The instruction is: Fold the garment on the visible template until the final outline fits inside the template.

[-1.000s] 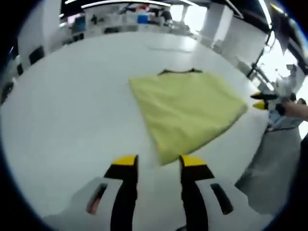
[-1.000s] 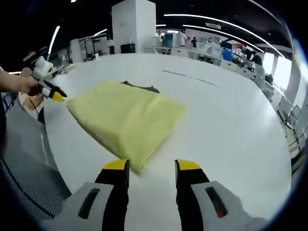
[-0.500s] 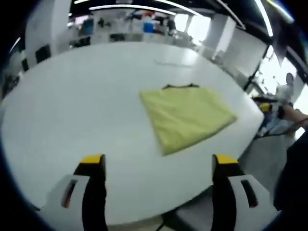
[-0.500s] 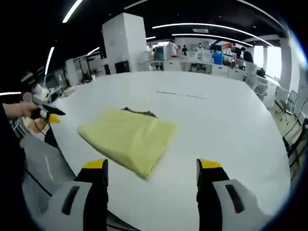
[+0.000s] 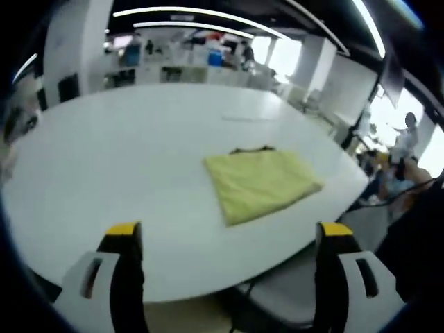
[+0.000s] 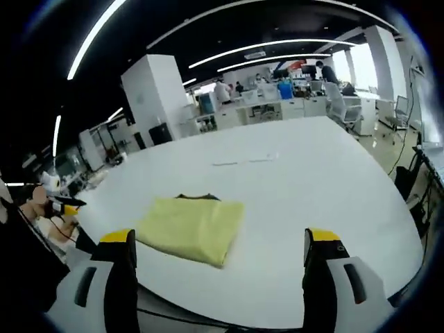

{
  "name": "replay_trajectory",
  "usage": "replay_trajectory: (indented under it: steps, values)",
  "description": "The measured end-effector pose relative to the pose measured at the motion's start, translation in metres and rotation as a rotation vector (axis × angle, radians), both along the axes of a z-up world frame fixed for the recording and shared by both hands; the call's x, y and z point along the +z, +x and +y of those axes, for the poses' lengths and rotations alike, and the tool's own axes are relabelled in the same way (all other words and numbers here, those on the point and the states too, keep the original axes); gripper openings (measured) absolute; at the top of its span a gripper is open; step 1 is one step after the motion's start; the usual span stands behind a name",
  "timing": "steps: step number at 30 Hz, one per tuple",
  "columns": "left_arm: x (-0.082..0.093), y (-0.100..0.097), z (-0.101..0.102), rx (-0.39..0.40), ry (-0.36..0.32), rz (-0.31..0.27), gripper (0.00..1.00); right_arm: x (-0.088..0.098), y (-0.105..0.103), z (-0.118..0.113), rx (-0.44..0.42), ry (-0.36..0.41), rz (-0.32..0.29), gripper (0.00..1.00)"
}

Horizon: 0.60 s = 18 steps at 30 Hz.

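Note:
The yellow garment (image 5: 260, 184) lies folded into a flat rectangle on the white table (image 5: 104, 152), towards its right-hand edge. A thin dark strip (image 5: 251, 149) peeks out at the garment's far side. My left gripper (image 5: 230, 232) is open wide, held back off the near table edge with nothing between its jaws. In the right gripper view the garment (image 6: 191, 225) lies near the table's (image 6: 312, 180) front left edge, with the dark strip (image 6: 198, 197) behind it. My right gripper (image 6: 220, 237) is also open wide and empty. The left gripper (image 6: 69, 206) shows at far left in a hand.
A faint thin line (image 6: 243, 161) marks the table beyond the garment. Grey floor (image 5: 277, 305) lies below the table edge. A person (image 5: 409, 135) stands at the right. Desks and white pillars (image 6: 156, 90) fill the background.
Both grippers have drawn back from the garment, which now looks smaller and farther off. Both pairs of jaws have spread from narrow to wide. The garment lies as before.

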<state>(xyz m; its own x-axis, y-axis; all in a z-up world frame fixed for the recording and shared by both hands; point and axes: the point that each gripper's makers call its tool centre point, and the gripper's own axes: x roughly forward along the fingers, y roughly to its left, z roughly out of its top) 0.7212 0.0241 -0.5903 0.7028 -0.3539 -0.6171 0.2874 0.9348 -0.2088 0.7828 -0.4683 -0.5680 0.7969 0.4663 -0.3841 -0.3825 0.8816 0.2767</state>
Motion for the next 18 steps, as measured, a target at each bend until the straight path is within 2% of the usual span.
replay_trajectory:
  steps: [2,8,12,16,18]
  values:
    - [0.01,-0.003,0.001,0.0,-0.001,-0.008,1.0,0.009,-0.006,-0.001,-0.004,0.03,-0.006,1.0]
    - [0.026,-0.002,0.013,0.033,0.035,-0.031,1.0,0.014,-0.014,0.002,0.039,-0.03,0.0,1.0]
    - [0.019,0.002,0.016,0.049,0.032,-0.003,1.0,0.012,-0.004,0.0,0.04,-0.021,-0.016,1.0]
    - [0.017,0.006,0.011,0.038,0.016,-0.013,1.0,0.011,0.003,0.005,0.021,-0.011,-0.015,1.0]
    - [0.014,0.006,0.012,0.045,0.009,-0.003,1.0,0.008,0.007,0.008,0.043,-0.012,-0.021,1.0]
